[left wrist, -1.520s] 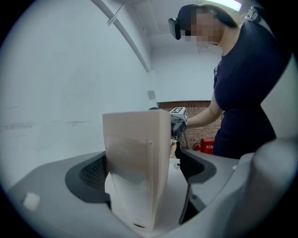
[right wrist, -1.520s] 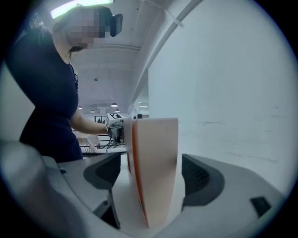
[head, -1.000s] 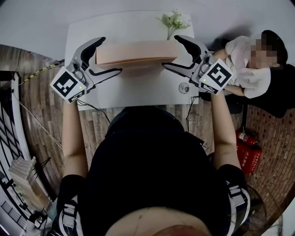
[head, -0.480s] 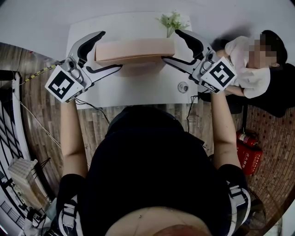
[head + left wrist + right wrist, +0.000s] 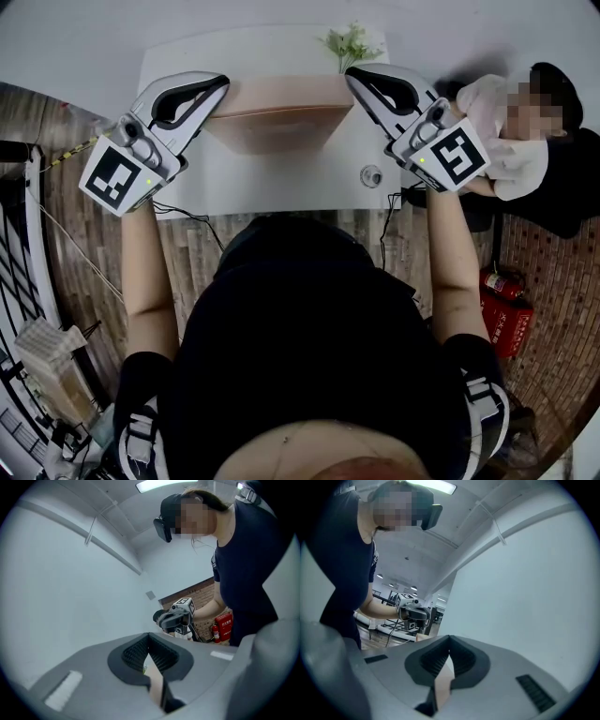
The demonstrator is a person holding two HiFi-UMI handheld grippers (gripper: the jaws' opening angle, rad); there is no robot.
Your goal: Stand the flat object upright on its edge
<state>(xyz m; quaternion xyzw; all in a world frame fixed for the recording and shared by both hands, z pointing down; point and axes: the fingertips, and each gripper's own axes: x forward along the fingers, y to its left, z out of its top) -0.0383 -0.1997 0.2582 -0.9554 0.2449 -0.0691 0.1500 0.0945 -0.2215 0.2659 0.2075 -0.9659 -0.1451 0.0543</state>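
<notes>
The flat object [image 5: 281, 98] is a pale pink slab, held over the white table [image 5: 281, 192] with its broad face tilted toward me. My left gripper [image 5: 221, 86] is shut on its left end. My right gripper [image 5: 352, 77] is shut on its right end. In the left gripper view the left gripper [image 5: 149, 637] has a pink sliver of the slab [image 5: 155, 686] pinched between its ribbed pads. The right gripper view shows the same: a pink edge [image 5: 442, 686] clamped in the right gripper [image 5: 450, 641].
A small bunch of white flowers [image 5: 354, 39] stands at the table's far edge. A little round item [image 5: 372, 176] lies near the front right. A seated person [image 5: 511, 150] is just right of the table, with red fire extinguishers [image 5: 502, 305] on the floor. Cables hang off the table's front.
Both grippers' jaws, wide open around the slab's ends before, have closed onto them. The slab has tipped so more of its broad face shows.
</notes>
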